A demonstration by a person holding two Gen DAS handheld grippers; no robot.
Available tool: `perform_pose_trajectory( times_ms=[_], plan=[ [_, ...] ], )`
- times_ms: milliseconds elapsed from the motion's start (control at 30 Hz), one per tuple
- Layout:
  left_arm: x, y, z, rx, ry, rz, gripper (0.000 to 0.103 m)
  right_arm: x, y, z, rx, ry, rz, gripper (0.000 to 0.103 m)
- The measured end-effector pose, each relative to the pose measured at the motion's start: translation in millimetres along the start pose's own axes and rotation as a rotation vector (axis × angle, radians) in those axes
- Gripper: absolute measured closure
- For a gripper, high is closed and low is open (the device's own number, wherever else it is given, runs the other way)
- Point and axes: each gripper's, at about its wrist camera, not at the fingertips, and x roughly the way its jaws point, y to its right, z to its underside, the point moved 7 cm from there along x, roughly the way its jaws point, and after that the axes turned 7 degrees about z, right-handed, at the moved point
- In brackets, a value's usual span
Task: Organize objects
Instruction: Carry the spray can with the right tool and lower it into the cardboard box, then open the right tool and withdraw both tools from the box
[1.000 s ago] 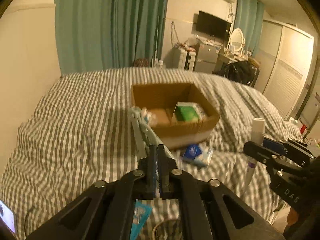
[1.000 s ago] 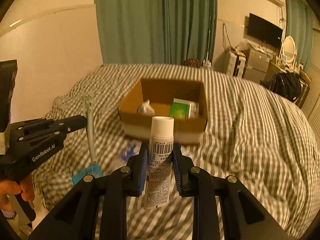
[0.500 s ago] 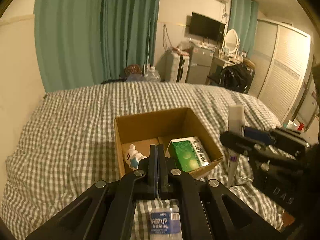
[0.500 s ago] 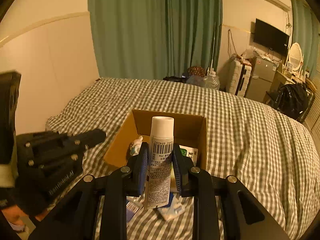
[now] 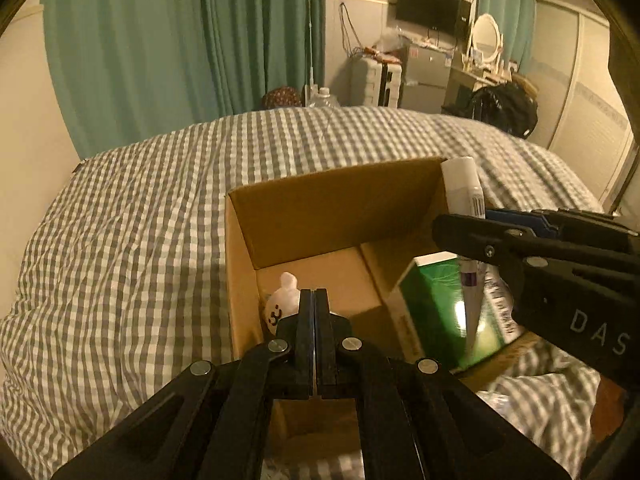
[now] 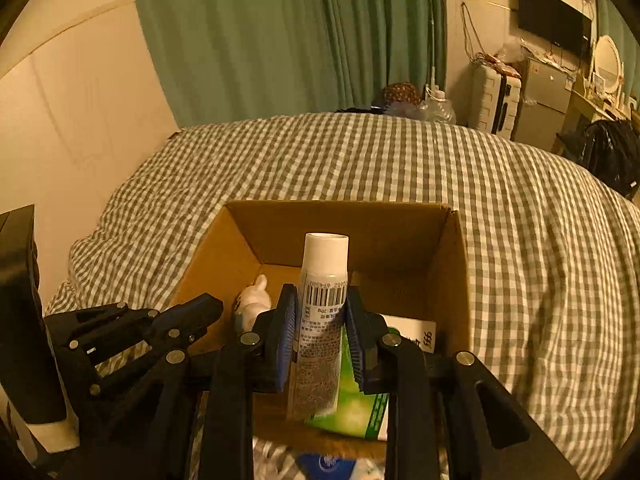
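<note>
The right gripper (image 6: pixel 320 336) is clamping a white-capped tube (image 6: pixel 322 312) upright at its stiff upper body, well clear of the soft crimped tail. It looks light and slick, and is hanging over the cardboard box (image 6: pixel 454 264). The left gripper (image 5: pixel 315 344) is pressing its fingers together, seemingly empty. Beyond them a green carton (image 5: pixel 436 300) and small figurine (image 5: pixel 280 304) are lying inside on the bed (image 6: pixel 540 240).

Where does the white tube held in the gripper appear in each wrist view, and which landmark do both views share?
Left wrist: white tube at right, clamped in the right gripper, above the box.
Right wrist: centre, upright between the fingers.
Shared landmark: green carton inside the cardboard box.
</note>
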Motion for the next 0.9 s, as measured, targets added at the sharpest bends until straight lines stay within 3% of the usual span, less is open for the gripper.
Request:
perform_pose_trajectory(
  times_ms=[33, 100, 167, 300, 400, 533, 700, 833, 900],
  plan=[
    [2, -2, -1, 0.001, -0.002, 0.003, 0.103, 4, 1, 0, 0.006, -0.007, 0.003, 0.078],
    [4, -2, 0, 0.002, -0.006, 0.006, 0.103, 5, 4, 0, 0.023, -0.005, 0.007, 0.055],
    [4, -3, 2, -0.004, -0.009, 0.001, 0.101, 0, 10, -1, 0.039, 0.009, 0.010, 0.046],
    [-10, 0, 4, 0.002, -0.014, -0.008, 0.101, -29, 15, -7, 0.034, 0.055, 0.043, 0.043],
    [-32, 4, 4, 0.000, 0.005, -0.031, 0.094, -57, 18, -10, 0.031, 0.093, 0.060, 0.035],
    [-74, 10, 2, -0.016, 0.065, -0.056, 0.047, -107, 17, -12, 0.009, 0.143, 0.068, 0.035],
    [-127, 17, 6, -0.033, 0.133, -0.085, 0.036, -167, 12, -5, -0.013, 0.205, 0.077, 0.031],
    [-168, 22, 16, -0.036, 0.191, -0.133, 0.018, -208, 8, 10, -0.032, 0.242, 0.073, 0.027],
    [-186, 24, 22, -0.042, 0.214, -0.157, 0.010, -226, 5, 20, -0.054, 0.262, 0.078, 0.021]
  ],
)
